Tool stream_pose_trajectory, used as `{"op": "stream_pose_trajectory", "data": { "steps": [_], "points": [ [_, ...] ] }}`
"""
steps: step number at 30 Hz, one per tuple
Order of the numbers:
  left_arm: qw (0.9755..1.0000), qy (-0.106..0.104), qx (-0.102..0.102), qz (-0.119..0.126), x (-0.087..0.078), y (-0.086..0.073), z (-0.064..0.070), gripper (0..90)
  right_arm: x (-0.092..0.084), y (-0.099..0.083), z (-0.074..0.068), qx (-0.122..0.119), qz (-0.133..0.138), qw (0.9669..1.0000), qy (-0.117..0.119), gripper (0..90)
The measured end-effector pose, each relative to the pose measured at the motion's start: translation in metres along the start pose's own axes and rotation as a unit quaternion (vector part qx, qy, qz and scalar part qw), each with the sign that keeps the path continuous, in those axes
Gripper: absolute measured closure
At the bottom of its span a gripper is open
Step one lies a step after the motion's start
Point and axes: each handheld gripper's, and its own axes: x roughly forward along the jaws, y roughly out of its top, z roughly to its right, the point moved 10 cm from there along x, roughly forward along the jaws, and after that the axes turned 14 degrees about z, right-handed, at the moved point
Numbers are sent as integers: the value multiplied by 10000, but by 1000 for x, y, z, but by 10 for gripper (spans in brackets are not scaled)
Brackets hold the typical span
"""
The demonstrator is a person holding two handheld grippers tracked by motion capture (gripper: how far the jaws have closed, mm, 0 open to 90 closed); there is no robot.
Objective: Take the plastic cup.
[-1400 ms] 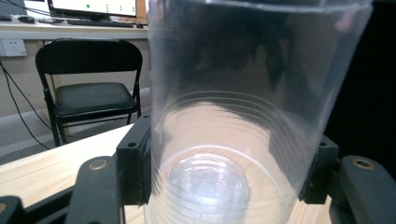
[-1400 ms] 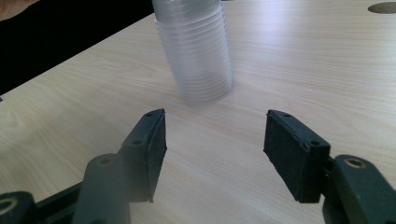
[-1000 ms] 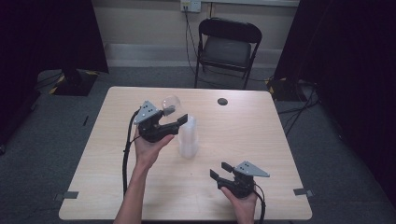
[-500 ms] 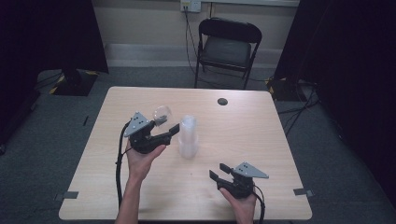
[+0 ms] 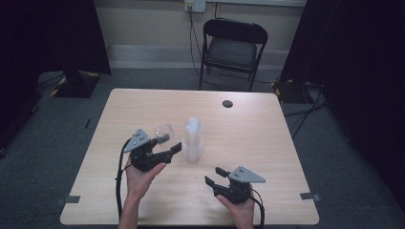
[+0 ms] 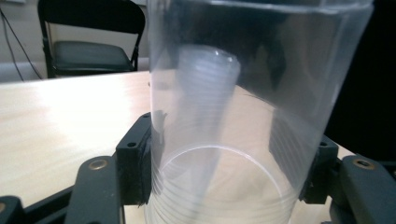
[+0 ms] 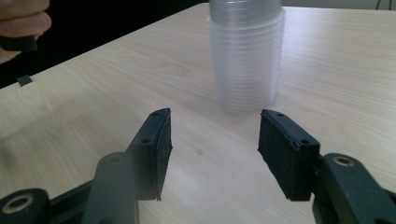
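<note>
My left gripper (image 5: 169,142) is shut on a single clear plastic cup (image 5: 165,131), held tilted just left of a stack of clear cups (image 5: 192,139) standing mid-table. In the left gripper view the cup (image 6: 243,116) sits between both pads of my left gripper (image 6: 226,168), and the stack (image 6: 205,79) shows through its wall. My right gripper (image 5: 214,175) rests low near the front right of the table (image 5: 267,124), open. Its jaws have just been closing a little with nothing between them. In the right gripper view my right gripper (image 7: 212,144) faces the stack (image 7: 245,56), a short way off.
A small dark round disc (image 5: 228,103) lies near the table's far edge. A black folding chair (image 5: 232,47) stands behind the table. Each gripper trails a black cable toward the front edge. Bare wood lies at the far left and the right.
My left gripper has carried the clear cup away from the stack, leftward and lower toward the person. The right hand has stayed put, its jaws slightly narrower.
</note>
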Motion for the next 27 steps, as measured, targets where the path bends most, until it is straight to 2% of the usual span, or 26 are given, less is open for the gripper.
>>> {"op": "stream_pose_trajectory", "data": {
  "steps": [1,2,4,5,6,7,8,10,12,14,15,19,21,22,23,25,26,27],
  "points": [
    [10000,0,0,0,0,0,0,359,1,0,-2,-32,-10,10000,20,445],
    [9999,-2,-135,-47,-2,-7,2,358,2,0,-3,-62,1,10000,47,444],
    [9999,-33,-27,-126,-5,-13,7,358,5,0,-8,-81,54,9999,138,444],
    [9999,-33,-27,-126,-5,-13,7,359,5,0,-8,-81,54,9999,138,444],
    [9997,-119,-63,-200,-8,-19,14,358,7,0,-14,-130,112,9996,204,444],
    [9997,-105,-71,-216,-10,-22,16,359,7,-1,-16,-136,131,9995,241,444],
    [9996,-108,-131,-217,-12,-25,18,360,8,0,-19,-127,161,9994,289,447],
    [9988,-173,-400,-204,-14,-30,22,368,9,1,-23,-161,187,9990,363,451],
    [9986,-182,-459,-174,-15,-32,23,368,10,1,-25,-176,196,9989,392,452],
    [9974,-204,-671,-184,-16,-38,24,368,11,2,-29,-242,240,9983,469,455],
    [9967,-151,-760,-225,-16,-43,21,368,12,3,-33,-282,279,9980,498,454],
    [9955,-159,-874,-332,-17,-49,20,374,14,4,-35,-236,372,9979,472,457],
    [9942,-124,-1023,-303,-18,-50,20,379,16,3,-37,-233,378,9978,483,462],
    [9928,-106,-1164,-261,-18,-50,21,385,17,2,-37,-243,380,9978,477,463],
    [9931,-31,-1129,-322,-19,-52,19,388,18,2,-37,-297,363,9979,446,465],
    [9922,-21,-1194,-359,-21,-55,20,389,19,1,-38,-359,369,9977,447,466],
    [9901,-70,-1380,-253,-21,-54,21,389,21,1,-42,-509,426,9965,516,501],
    [9901,-70,-1380,-253,-21,-54,21,390,21,1,-42,-509,426,9965,516,501]
  ]
}}
